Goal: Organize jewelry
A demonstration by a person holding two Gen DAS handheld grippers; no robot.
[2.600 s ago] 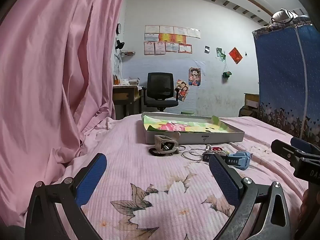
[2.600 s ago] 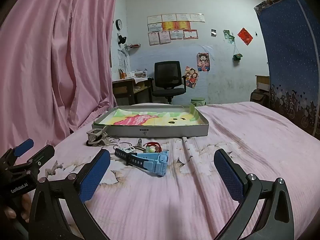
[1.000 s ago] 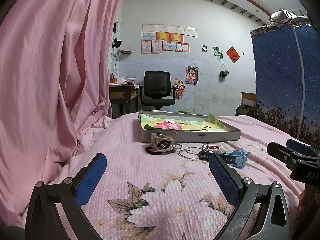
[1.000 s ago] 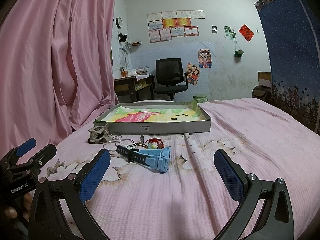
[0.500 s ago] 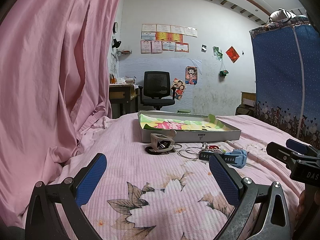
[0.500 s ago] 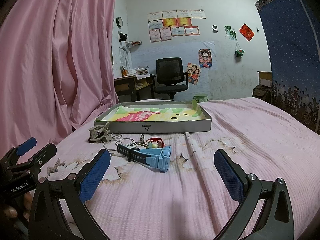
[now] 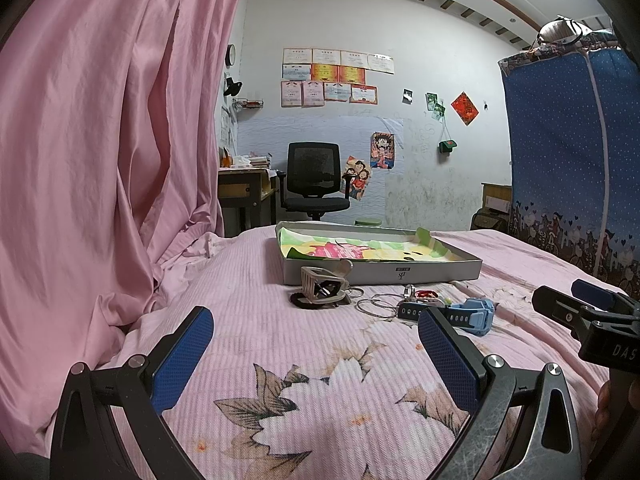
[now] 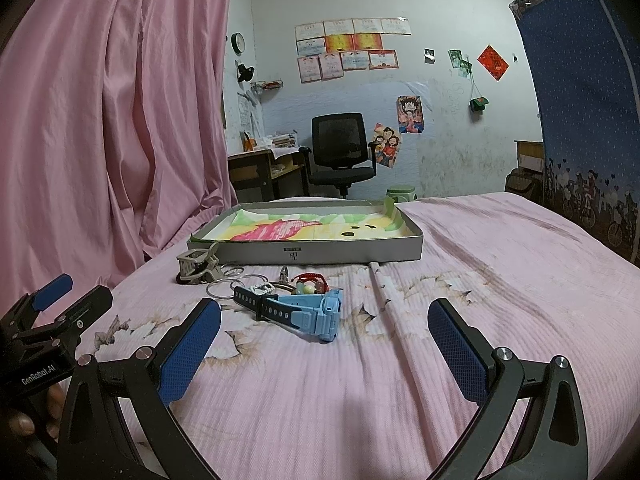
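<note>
The left claw (image 7: 316, 354) hovers low over the bed (image 7: 320, 360), its 2 blue-padded fingers spread wide with nothing between them. The right claw (image 8: 324, 346) hovers likewise, wide and empty. Each claw shows at the edge of the other's view: the right one at the right margin of the left wrist view, the left one at the left margin of the right wrist view.

The bed carries a pink ribbed cover printed with brown leaves. On it, ahead of both claws, stands a shallow grey tray (image 8: 360, 254) lined with a sheet of green, yellow and pink paper (image 8: 312, 228). No jewelry shows inside it.

The jewelry lies in a loose cluster on the cover just in front of the tray's near wall. Items observed:
- 1 light blue watch (image 8: 304, 312) with a dark blue strap, nearest the right claw, lying on its side.
- Thin silver bangles (image 8: 224, 286), overlapping one another, beside the strap end.
- 1 beige hair clip (image 7: 324, 286), resting on a black hair tie (image 7: 300, 300), at the left end of the cluster and close to the tray wall.
- 1 red corded piece (image 8: 310, 278) and a pale bead (image 8: 306, 289), behind the watch; detail too small to make out.

A pink curtain (image 7: 100, 140) hangs along the left of the bed. A black office chair (image 8: 340, 148) stands beyond the tray, by the far wall.
</note>
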